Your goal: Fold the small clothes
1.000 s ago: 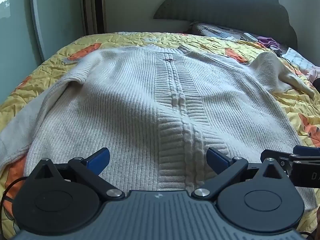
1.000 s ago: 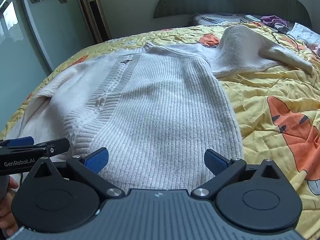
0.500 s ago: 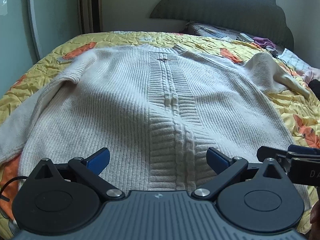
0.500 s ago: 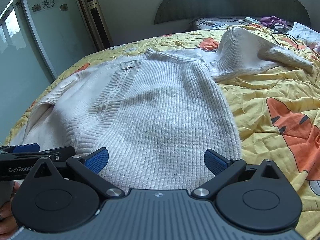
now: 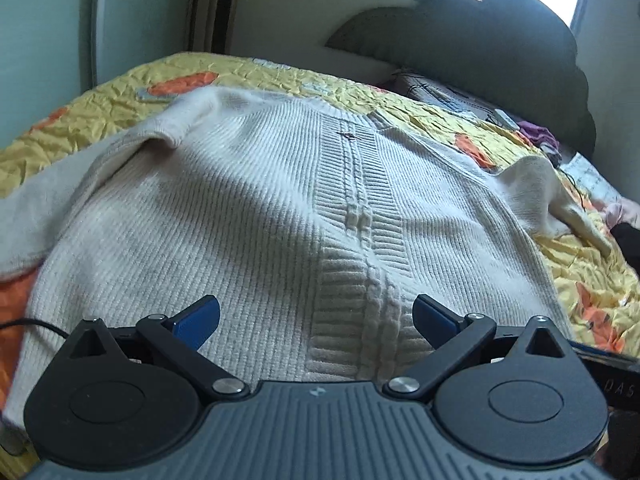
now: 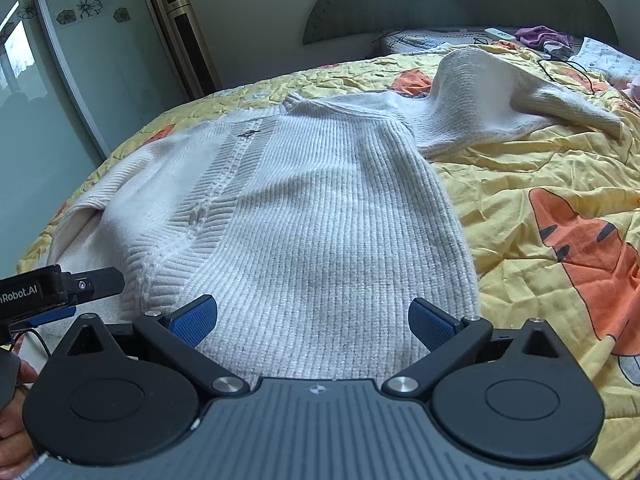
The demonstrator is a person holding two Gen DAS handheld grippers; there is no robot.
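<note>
On bedspread (image 6: 520, 184): cream ribbed cardigan (image 5: 248, 216) flat, seemingly buttoned.

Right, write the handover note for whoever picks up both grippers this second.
Left gripper: open, empty, over the hem at the cable-knit centre band.
Right gripper: open, empty, over the hem on the sweater's right half.
Sweater: cream knit, spread on the yellow bedspread, hem nearest you, collar away. Right sleeve lies out toward the pillows, bunched up; left sleeve trails off toward the bed's left edge.
Done: sweater laid out fairly flat. No fold visible yet.
Left: bring both sleeves in across the body, then fold hem toward collar.
</note>
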